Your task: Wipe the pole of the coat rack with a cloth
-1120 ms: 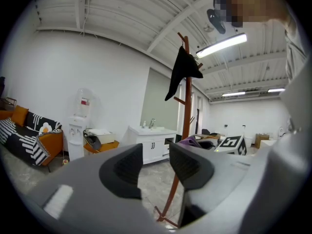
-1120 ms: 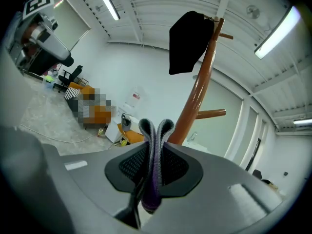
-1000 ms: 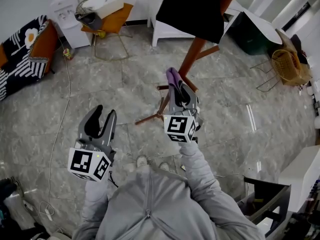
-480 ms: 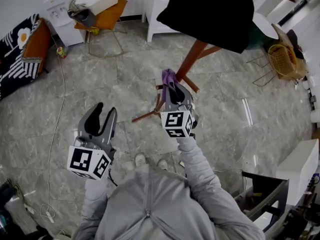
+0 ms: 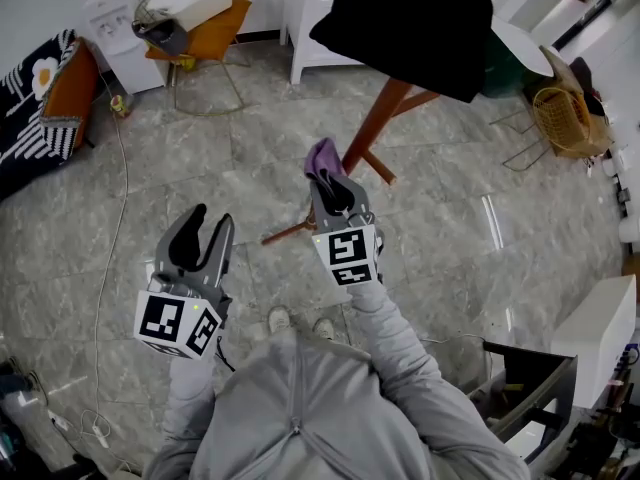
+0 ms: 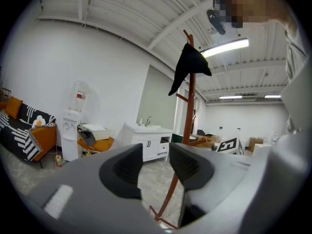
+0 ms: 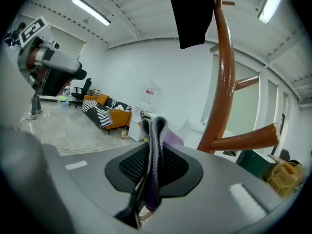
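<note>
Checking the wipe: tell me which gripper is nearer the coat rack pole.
Right. The right gripper, shut on the cloth, sits close beside the pole. The left gripper is open and empty, well off to the pole's left.

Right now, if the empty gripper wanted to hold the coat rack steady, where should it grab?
Likely the bare pole, just under the black coat and above the cloth in the right gripper. The pole is thin and round, so the open left gripper could close around it, coming in level from the near side.
</note>
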{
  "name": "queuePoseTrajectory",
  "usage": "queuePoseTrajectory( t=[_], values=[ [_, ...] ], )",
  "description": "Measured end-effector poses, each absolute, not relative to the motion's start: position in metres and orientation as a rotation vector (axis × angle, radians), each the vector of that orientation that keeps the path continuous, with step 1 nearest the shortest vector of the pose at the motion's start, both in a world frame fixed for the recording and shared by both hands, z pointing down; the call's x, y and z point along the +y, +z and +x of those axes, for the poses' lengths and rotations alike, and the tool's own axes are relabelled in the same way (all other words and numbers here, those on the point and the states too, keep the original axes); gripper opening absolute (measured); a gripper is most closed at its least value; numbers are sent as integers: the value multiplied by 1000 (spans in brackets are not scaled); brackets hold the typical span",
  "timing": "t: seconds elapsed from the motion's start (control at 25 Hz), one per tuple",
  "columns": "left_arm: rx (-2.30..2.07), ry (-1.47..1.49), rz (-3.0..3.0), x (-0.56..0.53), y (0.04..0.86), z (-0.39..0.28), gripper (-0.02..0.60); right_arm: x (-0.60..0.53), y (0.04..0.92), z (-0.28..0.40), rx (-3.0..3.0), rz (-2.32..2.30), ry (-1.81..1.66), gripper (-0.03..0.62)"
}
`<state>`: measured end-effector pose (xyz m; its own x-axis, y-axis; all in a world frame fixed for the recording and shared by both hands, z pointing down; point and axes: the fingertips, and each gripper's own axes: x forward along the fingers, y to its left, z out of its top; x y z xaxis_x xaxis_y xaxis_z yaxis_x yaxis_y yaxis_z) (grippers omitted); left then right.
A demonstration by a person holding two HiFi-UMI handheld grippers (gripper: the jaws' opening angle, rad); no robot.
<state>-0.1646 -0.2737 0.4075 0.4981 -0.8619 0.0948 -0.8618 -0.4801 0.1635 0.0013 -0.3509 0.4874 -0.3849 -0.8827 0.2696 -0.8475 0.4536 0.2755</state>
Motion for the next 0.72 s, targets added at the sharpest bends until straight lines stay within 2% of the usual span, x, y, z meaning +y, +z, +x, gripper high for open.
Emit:
queuePoseTrajectory(
  t=[0.72],
  values=[
    [-1564, -12, 2526, -248, 396, -171, 178, -311, 470, -57, -2510, 1275, -161, 57]
  ],
)
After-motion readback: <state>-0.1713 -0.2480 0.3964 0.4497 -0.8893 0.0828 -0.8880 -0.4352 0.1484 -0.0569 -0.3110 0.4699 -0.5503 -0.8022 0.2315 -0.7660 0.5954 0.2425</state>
